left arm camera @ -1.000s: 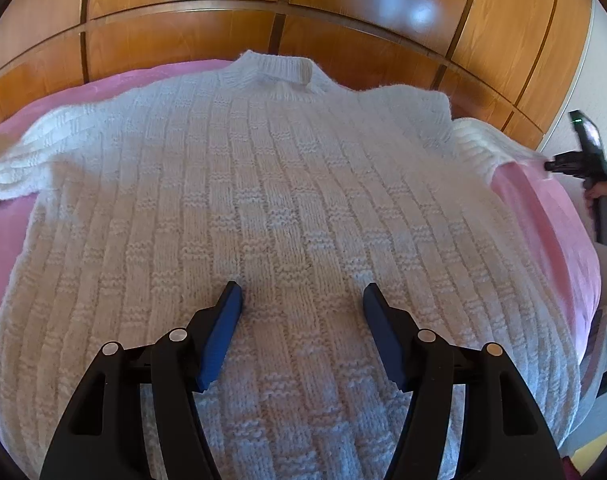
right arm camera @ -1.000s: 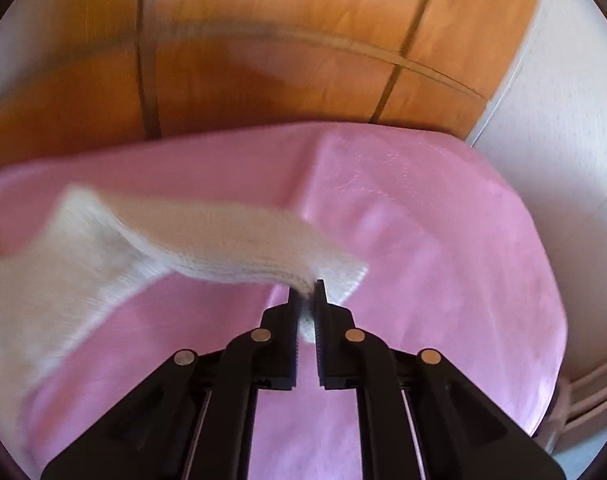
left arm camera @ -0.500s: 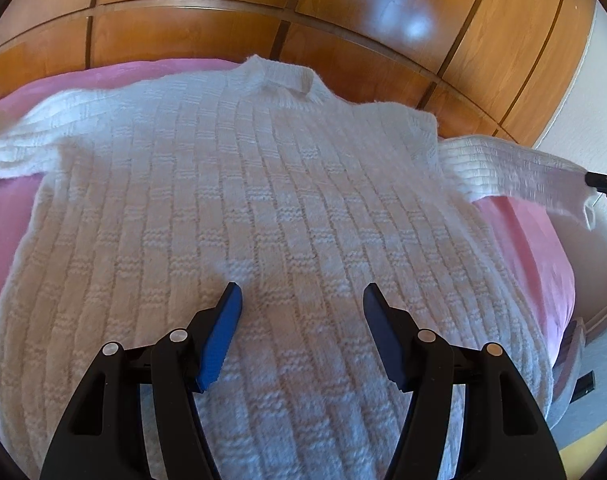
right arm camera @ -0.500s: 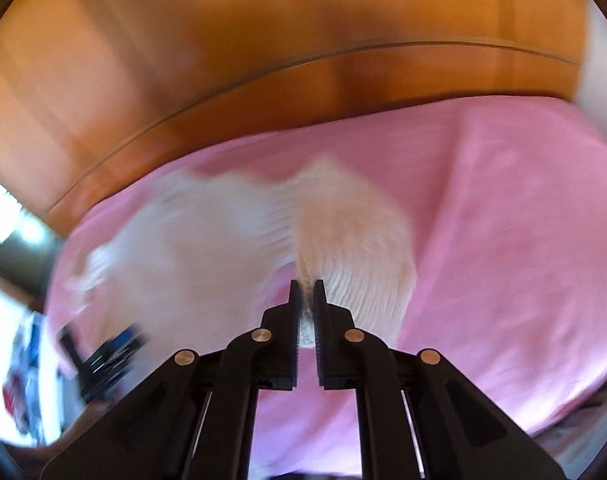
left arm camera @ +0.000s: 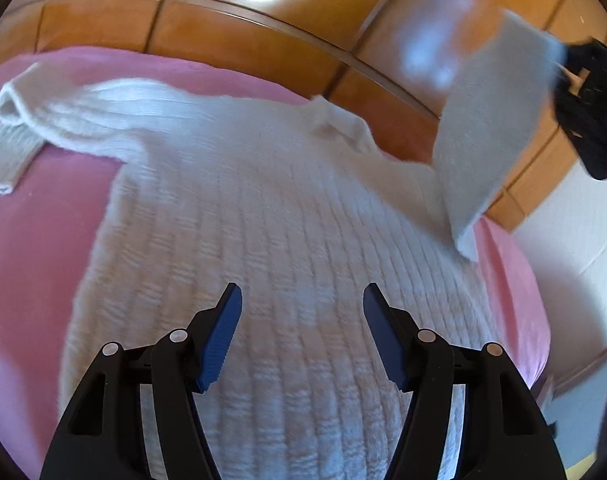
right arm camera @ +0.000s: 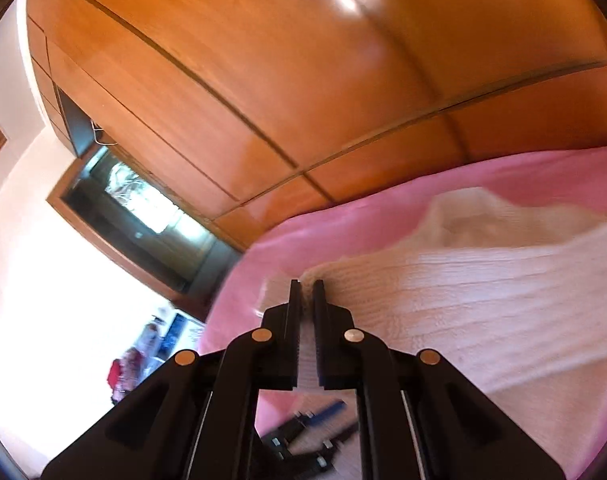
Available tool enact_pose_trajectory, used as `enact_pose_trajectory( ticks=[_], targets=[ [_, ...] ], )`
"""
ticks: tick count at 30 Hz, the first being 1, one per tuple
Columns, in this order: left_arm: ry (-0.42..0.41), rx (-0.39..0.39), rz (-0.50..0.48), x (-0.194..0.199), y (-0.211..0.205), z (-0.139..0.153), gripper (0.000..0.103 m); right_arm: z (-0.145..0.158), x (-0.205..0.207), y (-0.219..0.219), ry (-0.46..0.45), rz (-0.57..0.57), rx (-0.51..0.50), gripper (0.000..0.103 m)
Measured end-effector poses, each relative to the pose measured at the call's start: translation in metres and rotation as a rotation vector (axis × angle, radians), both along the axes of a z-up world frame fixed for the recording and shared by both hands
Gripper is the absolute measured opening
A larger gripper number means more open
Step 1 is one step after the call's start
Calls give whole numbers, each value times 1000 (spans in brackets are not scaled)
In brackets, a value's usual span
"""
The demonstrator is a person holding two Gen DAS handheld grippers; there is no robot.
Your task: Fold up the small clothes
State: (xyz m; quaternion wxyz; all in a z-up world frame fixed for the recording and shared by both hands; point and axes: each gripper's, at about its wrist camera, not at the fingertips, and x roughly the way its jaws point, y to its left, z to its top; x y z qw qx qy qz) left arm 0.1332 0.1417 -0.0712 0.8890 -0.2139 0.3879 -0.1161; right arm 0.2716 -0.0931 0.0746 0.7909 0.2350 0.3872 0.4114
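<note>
My left gripper (left arm camera: 302, 328) hangs over the lower body of the white knit sweater (left arm camera: 271, 264), its blue pads (left arm camera: 219, 340) well apart and nothing between them. The sweater lies flat on the pink bedcover (left arm camera: 35, 248), neck toward the wooden wardrobe panels (left arm camera: 231, 44).

My right gripper (right arm camera: 308, 292) is clamped tight on the cuff end of the right sleeve (right arm camera: 483, 292). In the left wrist view that sleeve (left arm camera: 491, 128) is lifted clear of the bed and stands up as a flap against the panels, with the right gripper (left arm camera: 587, 108) at its top corner.

Edges and room: bare pink cover on the left of the sweater body and a narrow strip on the right. The bed's right edge drops off near a pale wall (left arm camera: 575, 216). The other sleeve (left arm camera: 63, 116) is doubled back at the far left, its ribbed cuff (left arm camera: 7, 160) lying on the cover.

Hard to read: both views are motion-blurred. The sweater hem is cut off behind my left gripper's fingers. At the bottom of the right wrist view, a dark shape with blue (right arm camera: 315, 436) shows between the fingers, too smeared to identify with confidence. The room beyond the bed is washed out by glare.
</note>
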Motion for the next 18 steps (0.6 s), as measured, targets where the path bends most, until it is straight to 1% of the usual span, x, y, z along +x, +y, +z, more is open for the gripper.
enact_pose_trajectory(
  ticks=[1,2,3,4,5,6,8,11,13,16,18],
  targets=[
    [-1,-10,8,1,4,1,62,-5,7,13,9,13,3,6],
    [-2,-18,16,3,8,3,62,-13,16,29,27,30,11,9],
    [-4,-26,26,7,12,5,62,-19,23,34,34,44,22,16],
    [-6,-27,29,10,13,6,63,-23,27,40,32,49,36,25],
    [-9,-20,37,15,14,8,66,-28,29,36,29,37,40,55],
    [-15,-12,43,17,14,9,71,-32,29,30,30,1,48,64],
    [-19,12,49,27,15,9,71,-42,26,15,40,-15,61,64],
    [12,23,64,44,19,3,71,-58,14,-27,33,-92,-6,72],
    [50,29,82,58,22,-5,71,-71,4,-67,44,-171,-71,72],
    [89,47,127,81,29,-12,71,-99,-7,-126,105,-291,-152,72],
    [96,45,150,91,34,-15,71,-114,-11,-150,142,-342,-189,72]
  ],
)
